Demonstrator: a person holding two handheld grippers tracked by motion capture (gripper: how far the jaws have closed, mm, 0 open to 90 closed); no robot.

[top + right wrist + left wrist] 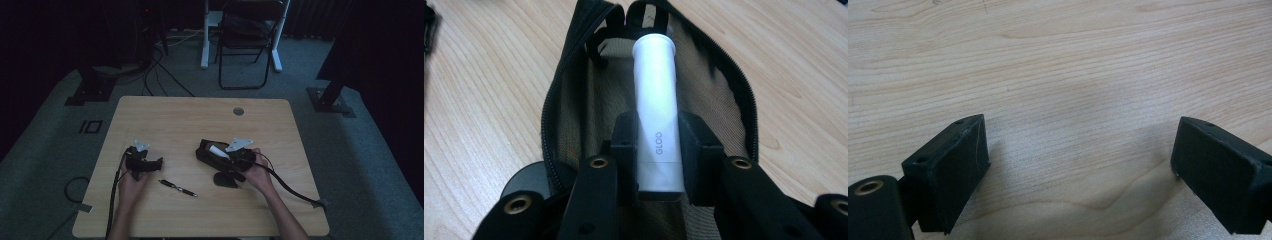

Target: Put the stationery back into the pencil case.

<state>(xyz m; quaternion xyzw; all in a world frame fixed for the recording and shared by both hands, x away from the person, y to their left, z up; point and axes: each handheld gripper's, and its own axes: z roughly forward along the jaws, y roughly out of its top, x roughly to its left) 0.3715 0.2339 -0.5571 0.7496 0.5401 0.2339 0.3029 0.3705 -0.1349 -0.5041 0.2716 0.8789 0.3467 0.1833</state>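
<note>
Wooden table (165, 115) seen from above in a dim room, two hand-held grippers resting low over it. At right of centre, right gripper (239, 154) clamped on a white glue stick (656, 125), pads pressing its lower half from both sides, printed label readable between them. Stick held over the unzipped mouth of a black mesh pencil case (574, 100), long axis running straight away from the jaws toward the far end of the case, in line with the case's own length, far tip already above the mesh lining and between the two zipper edges. Whether the stick touches the lining: cannot tell. Likely next step, as a judgement: lowering the stick along that same axis and letting go, with little room to either side before the zipper edges. At left, left gripper (142, 162) with jaws spread wide, nothing between them, bare wood grain under them, well apart from the case. A black pen (178, 188) lying on the near part of the table between the two hands, slanted, nearer the left hand (131, 180) than the right.
</note>
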